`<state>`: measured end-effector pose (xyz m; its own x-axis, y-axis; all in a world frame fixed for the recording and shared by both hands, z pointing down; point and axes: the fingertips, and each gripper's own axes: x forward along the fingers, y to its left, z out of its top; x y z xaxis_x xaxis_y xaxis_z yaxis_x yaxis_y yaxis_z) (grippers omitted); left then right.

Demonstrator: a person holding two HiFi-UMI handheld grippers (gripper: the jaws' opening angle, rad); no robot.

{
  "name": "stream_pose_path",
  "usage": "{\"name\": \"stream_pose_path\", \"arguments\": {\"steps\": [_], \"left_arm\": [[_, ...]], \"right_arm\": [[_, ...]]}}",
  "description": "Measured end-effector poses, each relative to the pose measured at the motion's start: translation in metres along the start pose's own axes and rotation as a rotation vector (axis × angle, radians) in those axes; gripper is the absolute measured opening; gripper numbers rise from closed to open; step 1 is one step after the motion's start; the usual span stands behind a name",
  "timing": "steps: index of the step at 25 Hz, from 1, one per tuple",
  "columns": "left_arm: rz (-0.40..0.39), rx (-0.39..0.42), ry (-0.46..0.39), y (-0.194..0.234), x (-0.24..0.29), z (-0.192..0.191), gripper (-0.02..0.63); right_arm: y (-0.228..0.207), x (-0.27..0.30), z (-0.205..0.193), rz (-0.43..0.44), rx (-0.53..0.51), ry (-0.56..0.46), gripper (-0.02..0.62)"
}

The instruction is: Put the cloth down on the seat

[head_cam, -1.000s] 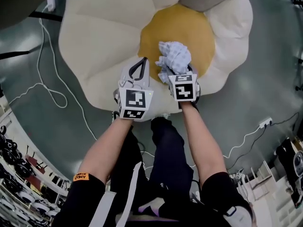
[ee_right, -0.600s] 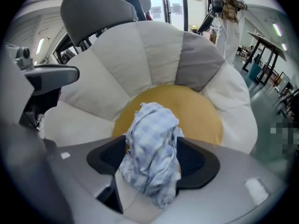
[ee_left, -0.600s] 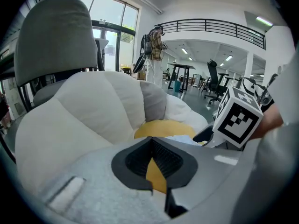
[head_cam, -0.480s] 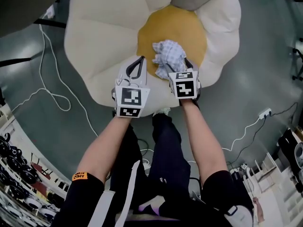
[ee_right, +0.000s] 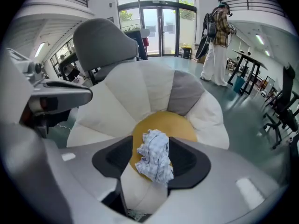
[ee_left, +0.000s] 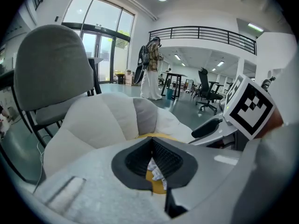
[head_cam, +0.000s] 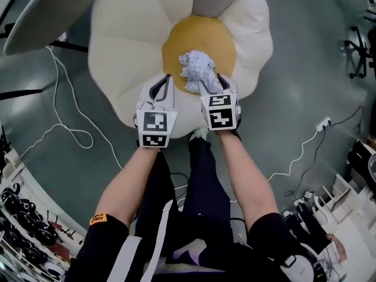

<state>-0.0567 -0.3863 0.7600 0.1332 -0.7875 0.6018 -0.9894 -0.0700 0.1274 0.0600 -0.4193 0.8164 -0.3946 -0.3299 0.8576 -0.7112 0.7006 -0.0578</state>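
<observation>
Down on the seat, out of both grippers.

Shows a petal-shaped seat [head_cam: 135,34] with a yellow cushion [head_cam: 205,37] at its heart. Just off the cushion's near edge, finds the right gripper [head_cam: 211,82], jaws apart (just drawn partway in, pinching nothing, fabric merely visible through the gap), and the left gripper [head_cam: 166,78], tips together, empty. Leaves the crumpled cloth [head_cam: 197,68] lying on the cushion's near half, presumably released there as asked.

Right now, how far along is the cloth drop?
Done: the checked cloth lies crumpled on the yellow centre of the seat. In hand: nothing. The right tool is open; its jaws have just been closing partway, with the cloth lying beyond them, unpinched. The left tool is shut, empty. Left: nothing that shows, apart from clearing away.
</observation>
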Motion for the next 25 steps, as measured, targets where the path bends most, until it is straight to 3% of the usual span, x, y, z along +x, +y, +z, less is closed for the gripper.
{"name": "stream_pose_path", "arguments": {"steps": [11,18,25], "left_arm": [[-0.021,0.026,-0.031,-0.026,-0.088,0.064,0.0],[-0.029,0.053,-0.05,-0.034,-0.133,0.104,0.0],[-0.045,0.052,-0.088,-0.05,-0.179,0.145,-0.002]], "right_arm": [[0.031,-0.121,0.052,-0.052,0.038,-0.124,0.145],[0.044,-0.185,0.067,-0.08,0.087,-0.168,0.026],[0.05,-0.248,0.083,-0.112,0.116,-0.236,0.002]]}}
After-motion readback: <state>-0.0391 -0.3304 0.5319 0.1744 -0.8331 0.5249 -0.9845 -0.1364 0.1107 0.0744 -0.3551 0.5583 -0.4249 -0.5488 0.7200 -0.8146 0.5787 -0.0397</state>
